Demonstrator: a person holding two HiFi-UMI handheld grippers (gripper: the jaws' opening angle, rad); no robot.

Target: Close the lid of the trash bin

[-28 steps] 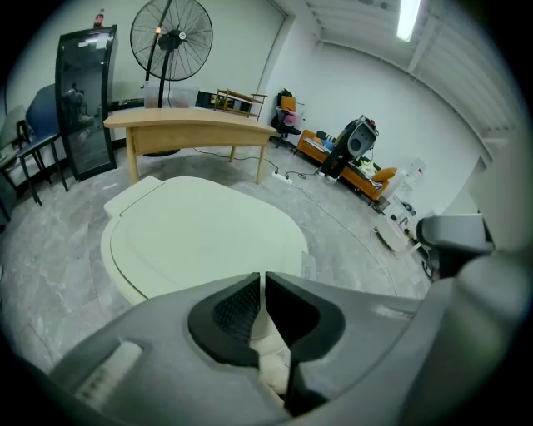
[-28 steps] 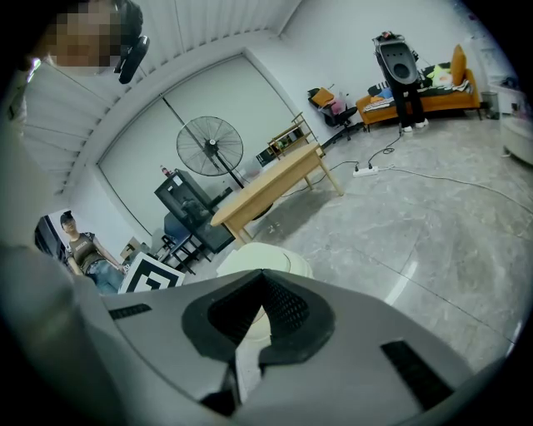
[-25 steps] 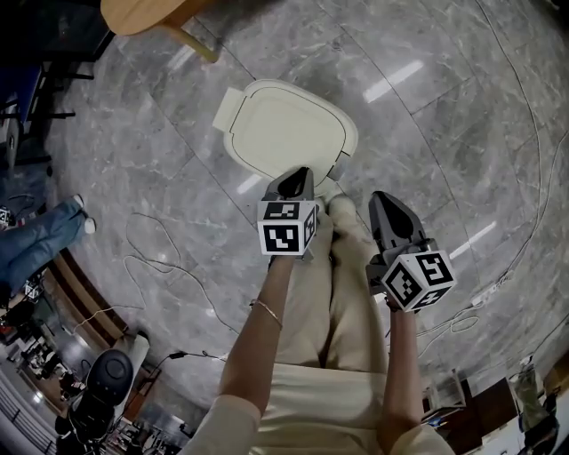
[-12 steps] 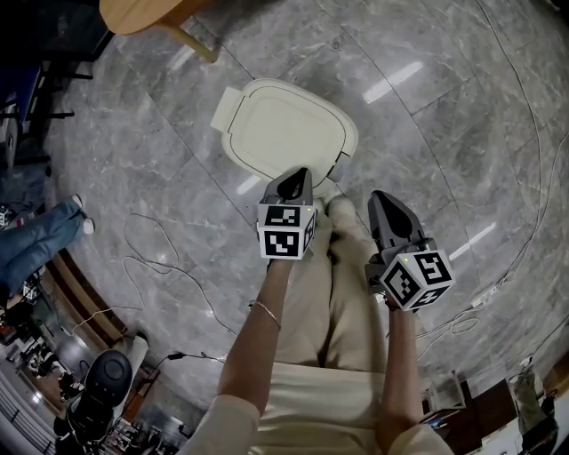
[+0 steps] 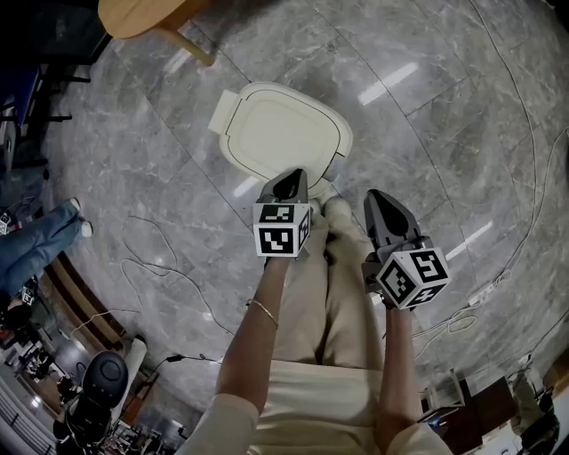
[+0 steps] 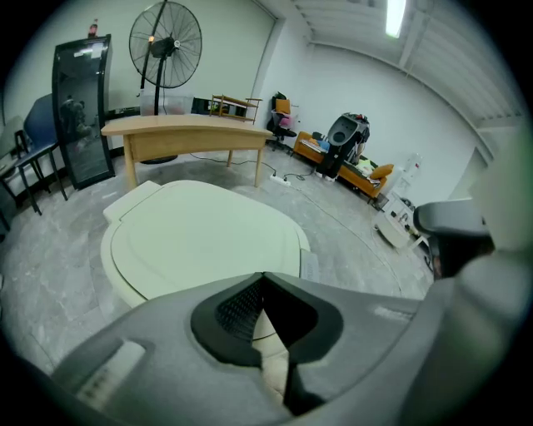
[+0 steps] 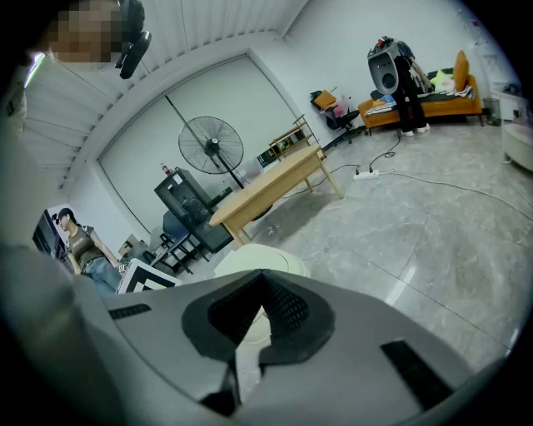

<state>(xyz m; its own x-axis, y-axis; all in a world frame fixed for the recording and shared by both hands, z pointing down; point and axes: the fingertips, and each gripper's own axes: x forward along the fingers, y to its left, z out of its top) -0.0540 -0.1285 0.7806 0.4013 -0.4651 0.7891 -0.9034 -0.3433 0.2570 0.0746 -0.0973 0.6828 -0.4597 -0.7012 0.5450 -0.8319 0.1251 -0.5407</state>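
Trash bin lid (image 5: 284, 133) stays down at twelve o'clock; our left gripper (image 5: 292, 177) and right gripper (image 5: 374, 197) hang closed, empty: we judge it done.

Open floor (image 5: 427, 115) right of the trash bin (image 5: 284, 131); wooden table (image 5: 142, 16) beyond it, a person's legs (image 5: 40, 238) well left

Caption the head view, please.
Shut left gripper and shut right gripper poised near a closed cream trash bin on grey floor.

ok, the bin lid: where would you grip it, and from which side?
The near rim of the lid, coming from the person's side. It lies flat and shut; the tab at its far left looks like the hinge, so the opposite edge probably lifts.
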